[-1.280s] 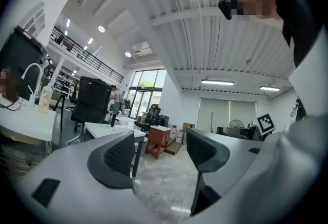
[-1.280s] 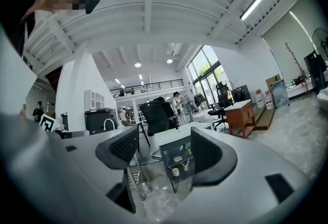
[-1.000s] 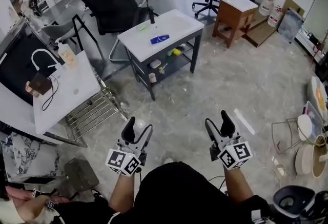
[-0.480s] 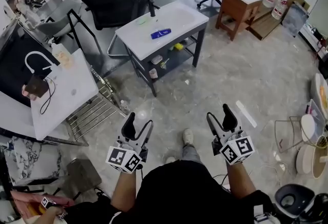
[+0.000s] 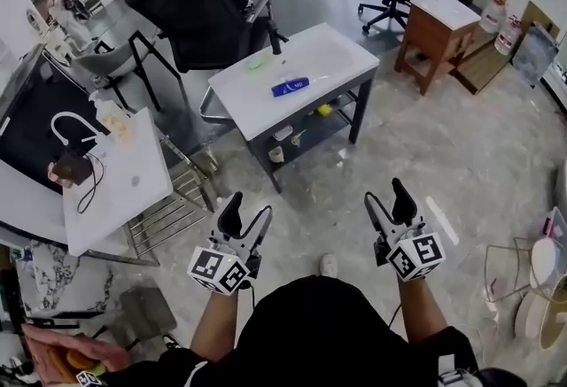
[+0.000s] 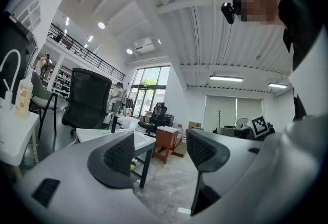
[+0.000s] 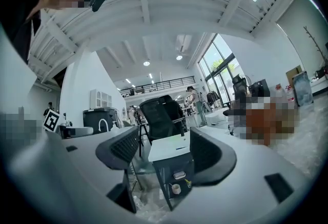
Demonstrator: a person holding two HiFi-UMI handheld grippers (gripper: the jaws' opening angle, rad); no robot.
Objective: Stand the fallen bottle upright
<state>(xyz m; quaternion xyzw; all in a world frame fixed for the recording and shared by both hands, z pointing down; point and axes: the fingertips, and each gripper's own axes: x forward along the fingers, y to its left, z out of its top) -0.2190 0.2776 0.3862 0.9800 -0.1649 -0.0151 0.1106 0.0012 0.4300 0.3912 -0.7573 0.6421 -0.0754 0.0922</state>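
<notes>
Jaws spread on left gripper [image 5: 248, 210], right gripper [image 5: 386, 195]; blue bottle [image 5: 291, 87] flat on table [image 5: 337, 49]

Left gripper [image 5: 244, 219] and right gripper [image 5: 392, 205] level, fingers apart, empty.

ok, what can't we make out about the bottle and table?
- Blue bottle, head view: too small to tell cap or label.
- Same bottle, right gripper view: only a thin blue streak.
- Left gripper view: bottle not findable, white table seen edge-on.
- Lower shelf items, head view: too small to name.
</notes>
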